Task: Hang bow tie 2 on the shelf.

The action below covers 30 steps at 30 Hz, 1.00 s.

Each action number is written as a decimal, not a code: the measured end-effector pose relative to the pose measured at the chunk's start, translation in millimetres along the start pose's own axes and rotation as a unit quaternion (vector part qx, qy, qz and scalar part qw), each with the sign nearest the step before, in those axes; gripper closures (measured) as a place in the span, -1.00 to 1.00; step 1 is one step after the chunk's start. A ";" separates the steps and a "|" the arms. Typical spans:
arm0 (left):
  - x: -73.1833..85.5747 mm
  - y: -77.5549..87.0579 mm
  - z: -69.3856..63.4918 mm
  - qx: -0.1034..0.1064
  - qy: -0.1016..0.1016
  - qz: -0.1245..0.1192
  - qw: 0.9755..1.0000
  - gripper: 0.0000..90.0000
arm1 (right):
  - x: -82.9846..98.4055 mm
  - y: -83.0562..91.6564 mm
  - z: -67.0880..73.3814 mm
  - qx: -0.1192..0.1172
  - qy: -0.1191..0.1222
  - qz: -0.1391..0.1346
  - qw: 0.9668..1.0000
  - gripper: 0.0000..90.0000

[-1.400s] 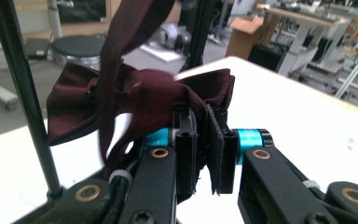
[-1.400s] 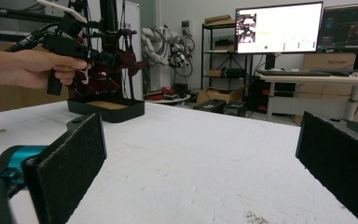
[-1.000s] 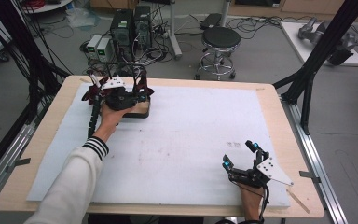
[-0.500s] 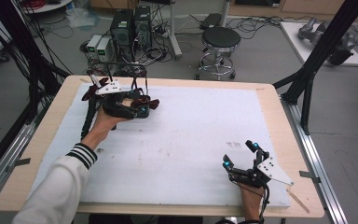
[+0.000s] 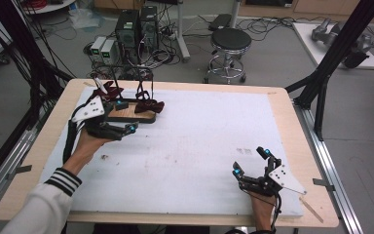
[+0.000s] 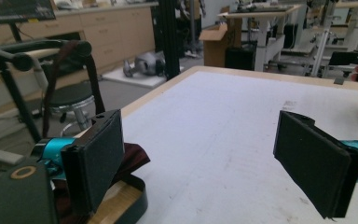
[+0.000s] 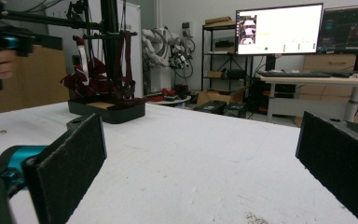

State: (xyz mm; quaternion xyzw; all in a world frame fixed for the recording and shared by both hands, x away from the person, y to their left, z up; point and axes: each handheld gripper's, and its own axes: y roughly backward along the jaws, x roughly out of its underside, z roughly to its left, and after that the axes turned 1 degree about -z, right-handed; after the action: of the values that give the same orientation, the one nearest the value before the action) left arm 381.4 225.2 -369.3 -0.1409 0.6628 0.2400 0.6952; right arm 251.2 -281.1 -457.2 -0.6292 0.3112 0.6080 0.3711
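Note:
A small black rack (image 5: 135,82) on a wooden base in a dark tray (image 5: 132,115) stands at the table's far left, with dark red ribbon bows (image 5: 150,105) hung and draped on it. My left gripper (image 5: 127,116) sits just in front of the tray. Its jaws have just been opening and stand wide with nothing between them (image 6: 200,158). The tray's corner (image 6: 123,205) and red cloth (image 6: 131,157) lie beside its left pad. My right gripper (image 5: 251,162) rests open near the front right edge. Between its pads (image 7: 200,172) is bare table, with the rack (image 7: 106,70) far off.
A white mat (image 5: 199,146) covers most of the wooden table (image 5: 44,146). Beyond the far edge stand a stool (image 5: 230,41) and computer boxes (image 5: 136,27) with cables. Black frame posts (image 5: 331,58) rise at both sides.
The left gripper has drawn back from the rack toward the near left, and its jaws have gone from nearly shut to wide open. The right gripper has stayed put.

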 end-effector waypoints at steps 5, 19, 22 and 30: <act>13.0 34.6 -14.4 -0.026 -0.004 -0.017 0.999 -0.63 | 0.1 0.7 1.7 -0.001 0.004 -0.002 1.000 -0.98; 66.0 105.7 -40.5 -0.125 0.022 -0.036 0.991 -0.62 | 0.1 0.7 1.5 -0.001 0.000 -0.001 1.000 -0.98; 75.5 113.8 -43.7 -0.136 0.030 -0.047 0.989 -0.62 | 0.1 0.5 1.4 -0.001 0.003 -0.002 1.000 -0.98; 90.9 119.3 -50.1 -0.145 0.034 -0.075 0.986 -0.54 | 0.1 0.6 1.6 -0.001 0.005 -0.001 1.000 -0.98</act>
State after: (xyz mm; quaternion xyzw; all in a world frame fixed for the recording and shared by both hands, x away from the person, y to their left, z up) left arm 277.1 313.6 -448.6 -0.2976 0.6315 0.2757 0.6608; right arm 249.8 -280.0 -457.4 -0.6329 0.3115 0.6046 0.3700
